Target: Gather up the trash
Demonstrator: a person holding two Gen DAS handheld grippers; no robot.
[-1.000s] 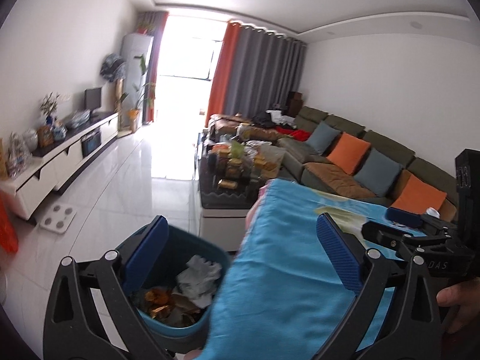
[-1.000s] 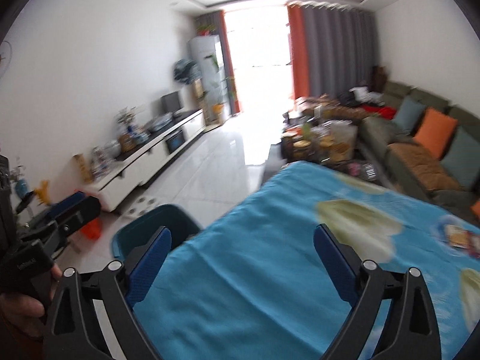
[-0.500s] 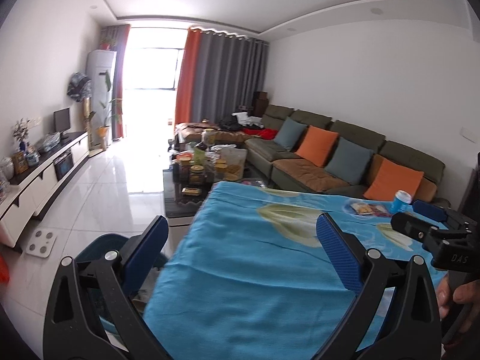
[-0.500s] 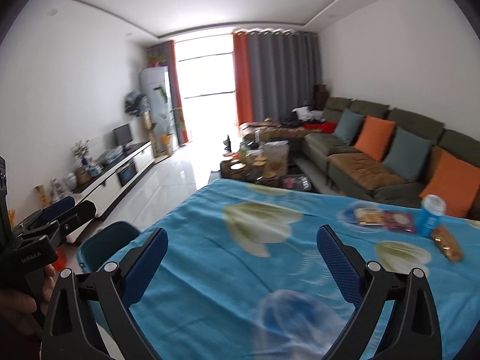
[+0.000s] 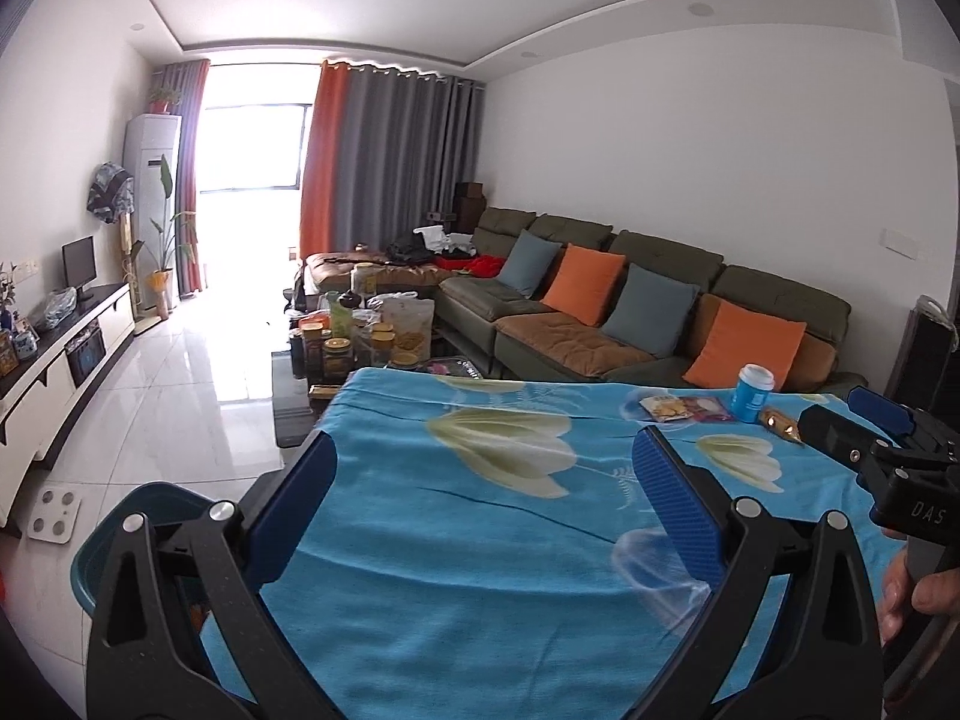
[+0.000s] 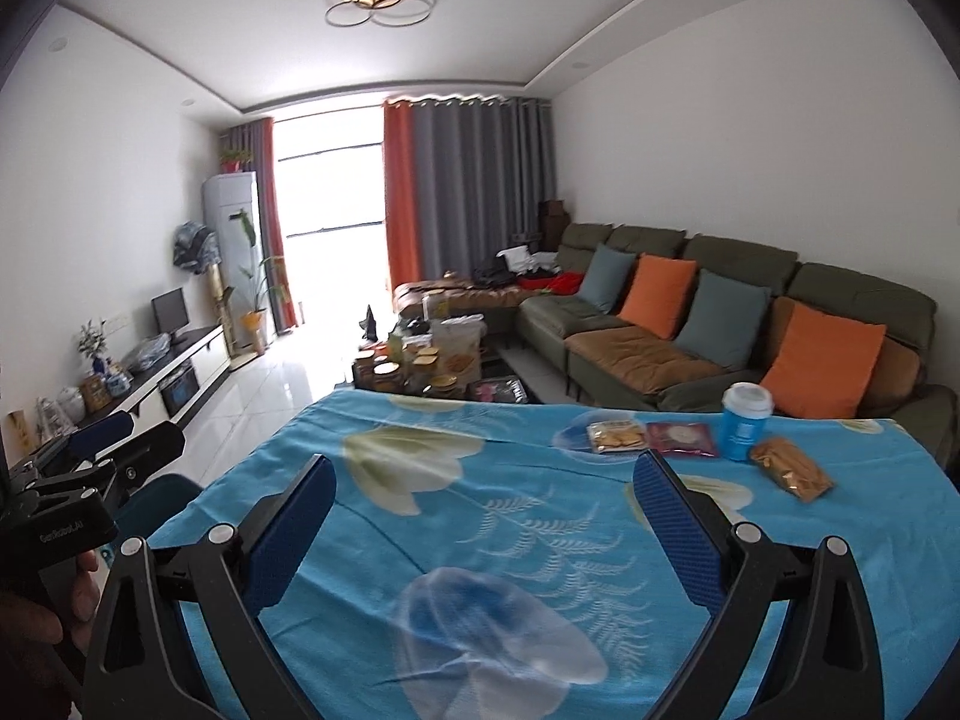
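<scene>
Bench (image 6: 336, 468) under blue cloth now fills centre; bin (image 5: 120, 516) shifted to lower left. Both fingers released, empty. Cup (image 6: 744, 420), wrappers (image 6: 789, 468) upper right: next targets.

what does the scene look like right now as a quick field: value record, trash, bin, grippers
surface: table under a blue floral cloth
trash on table: blue cup, cracker packet, maroon packet, golden snack wrapper, all clustered at the far right corner
cup state: upright, white lid on
bin: teal bin on the floor by the table's left edge, contents hidden
left gripper: open, empty, over the cloth
right gripper: open, empty, over the cloth, short of the trash
background: sofa with orange and grey cushions
</scene>
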